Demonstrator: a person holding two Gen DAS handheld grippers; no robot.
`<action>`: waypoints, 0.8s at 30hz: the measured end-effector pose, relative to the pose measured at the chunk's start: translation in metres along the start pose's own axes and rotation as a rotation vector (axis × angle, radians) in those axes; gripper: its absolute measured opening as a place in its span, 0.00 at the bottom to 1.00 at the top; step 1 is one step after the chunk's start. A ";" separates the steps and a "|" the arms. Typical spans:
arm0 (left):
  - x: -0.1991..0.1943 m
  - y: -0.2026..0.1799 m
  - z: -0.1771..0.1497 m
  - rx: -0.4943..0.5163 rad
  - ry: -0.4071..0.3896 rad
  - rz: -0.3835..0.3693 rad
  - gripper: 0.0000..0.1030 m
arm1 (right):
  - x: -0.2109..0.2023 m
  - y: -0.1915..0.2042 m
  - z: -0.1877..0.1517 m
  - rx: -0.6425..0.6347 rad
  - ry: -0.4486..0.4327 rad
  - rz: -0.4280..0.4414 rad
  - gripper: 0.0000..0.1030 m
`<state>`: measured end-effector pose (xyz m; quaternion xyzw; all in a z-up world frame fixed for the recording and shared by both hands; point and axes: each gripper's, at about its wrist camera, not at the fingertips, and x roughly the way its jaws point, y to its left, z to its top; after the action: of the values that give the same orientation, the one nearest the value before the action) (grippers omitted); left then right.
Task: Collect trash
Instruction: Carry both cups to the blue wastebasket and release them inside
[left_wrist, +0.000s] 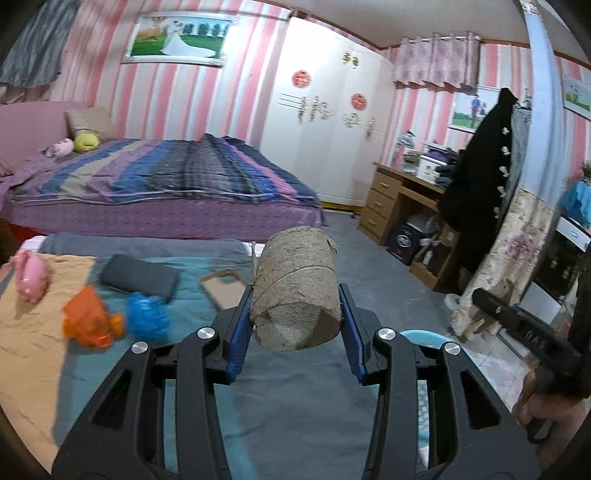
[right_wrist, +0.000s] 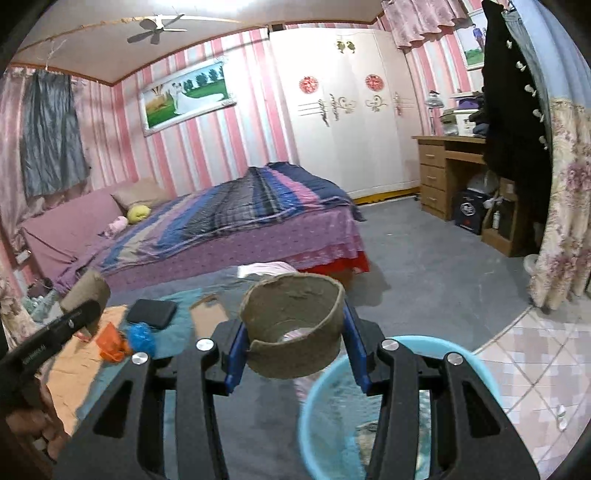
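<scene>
A home bedroom. A bed (right_wrist: 236, 221) with a striped quilt stands against pink-striped wallpaper (right_wrist: 207, 147), with a framed wedding photograph (right_wrist: 188, 98) above it. A white wardrobe (right_wrist: 343, 110) fills the corner beside a wooden desk with drawers (right_wrist: 436, 177). A ceiling fan (right_wrist: 155, 27) hangs overhead, and a dark coat (right_wrist: 513, 110) hangs at the right.

Beyond the bed (right_wrist: 229, 221) with its blue, purple and grey striped quilt, the wall (right_wrist: 240, 122) runs in pink-and-white stripes. Near the bed's foot stands a light blue basin (right_wrist: 480, 373) (the paper-pulp cup (right_wrist: 295, 332) is grey-brown), beside a floral cream curtain (right_wrist: 565, 221).
</scene>
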<state>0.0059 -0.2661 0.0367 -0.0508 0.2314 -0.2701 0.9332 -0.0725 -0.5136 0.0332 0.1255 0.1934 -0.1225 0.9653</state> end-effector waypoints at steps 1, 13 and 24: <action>0.004 -0.007 0.000 0.002 0.006 -0.012 0.41 | -0.001 -0.003 0.000 -0.001 0.001 -0.009 0.45; 0.039 -0.083 -0.006 0.048 0.075 -0.142 0.41 | -0.012 -0.059 0.001 0.076 0.008 -0.106 0.47; 0.078 -0.130 -0.031 0.109 0.222 -0.266 0.57 | -0.016 -0.097 -0.001 0.223 -0.035 -0.157 0.76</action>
<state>-0.0123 -0.4165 0.0066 -0.0004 0.3091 -0.4071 0.8595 -0.1150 -0.6017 0.0198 0.2145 0.1710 -0.2206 0.9360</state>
